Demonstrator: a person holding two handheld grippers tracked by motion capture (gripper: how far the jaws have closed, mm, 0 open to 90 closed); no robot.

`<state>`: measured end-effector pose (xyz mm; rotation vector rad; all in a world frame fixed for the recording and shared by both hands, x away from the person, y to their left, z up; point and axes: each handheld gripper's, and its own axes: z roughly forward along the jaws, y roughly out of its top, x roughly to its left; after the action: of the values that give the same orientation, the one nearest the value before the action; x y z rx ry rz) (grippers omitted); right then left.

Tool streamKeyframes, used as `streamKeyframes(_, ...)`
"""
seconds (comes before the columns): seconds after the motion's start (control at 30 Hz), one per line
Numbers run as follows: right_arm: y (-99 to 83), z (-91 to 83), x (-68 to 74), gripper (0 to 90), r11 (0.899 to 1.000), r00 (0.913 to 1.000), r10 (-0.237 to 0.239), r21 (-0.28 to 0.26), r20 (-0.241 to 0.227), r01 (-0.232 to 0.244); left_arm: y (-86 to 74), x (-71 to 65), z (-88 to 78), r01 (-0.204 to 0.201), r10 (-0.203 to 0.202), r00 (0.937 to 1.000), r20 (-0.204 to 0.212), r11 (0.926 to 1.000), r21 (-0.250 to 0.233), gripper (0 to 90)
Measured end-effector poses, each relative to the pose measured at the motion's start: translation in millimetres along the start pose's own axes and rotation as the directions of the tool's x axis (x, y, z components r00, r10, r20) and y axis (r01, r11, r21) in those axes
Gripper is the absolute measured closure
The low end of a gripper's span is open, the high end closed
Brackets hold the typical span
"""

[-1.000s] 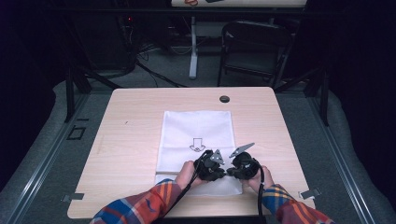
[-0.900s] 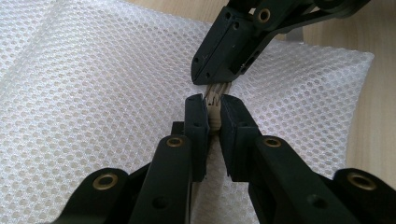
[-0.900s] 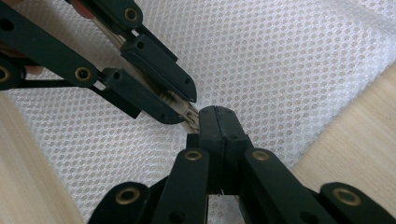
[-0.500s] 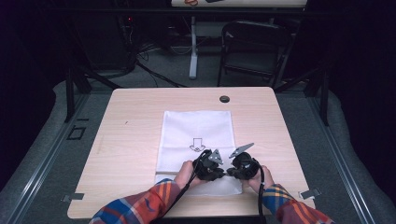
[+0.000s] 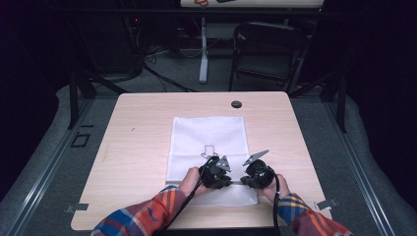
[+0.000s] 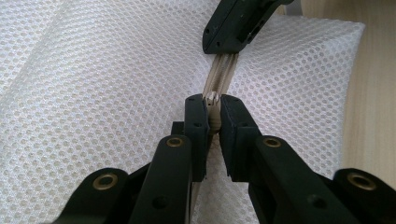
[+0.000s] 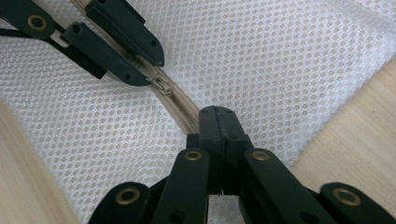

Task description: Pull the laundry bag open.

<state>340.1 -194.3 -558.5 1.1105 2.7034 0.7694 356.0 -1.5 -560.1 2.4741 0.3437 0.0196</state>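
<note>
I am working the beige zipper (image 7: 175, 105) on a white mesh laundry bag (image 5: 206, 140) that lies flat on the wooden table (image 5: 137, 142), near the table edge closest to me. To do this step well, I judge that one tong should anchor the zipper tape while the other draws the slider along the teeth in a straight line, low to the fabric, so the mesh does not bunch or snag. My left gripper (image 6: 212, 119) has its jaws pressed nearly together, pinching the zipper's slider and tape between the pads. My right gripper (image 7: 219, 122) is squeezed fully together on the zipper tape and mesh a little farther along the same seam, just beside the left one. Both tongs point away from me, with the bag stretching out ahead of them.
</note>
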Motion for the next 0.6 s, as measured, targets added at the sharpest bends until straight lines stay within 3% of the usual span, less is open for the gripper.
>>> streamKeyframes(0.5, -1.4, -0.4, -1.1, 90.0, 1.0, 0.9995, 0.008, 0.021, -0.031, -0.007, -3.5, 0.3, -2.1, 0.009, -0.009, 0.9997, 0.025, 1.0, 0.001, 81.3)
streamKeyframes(0.6, -0.9, -0.6, 0.6, 90.0, 1.0, 0.9998, 0.002, 0.027, -0.02, -0.001, -3.9, -0.1, -2.2, 0.003, -0.003, 0.9998, 0.018, 1.0, 0.005, 81.3)
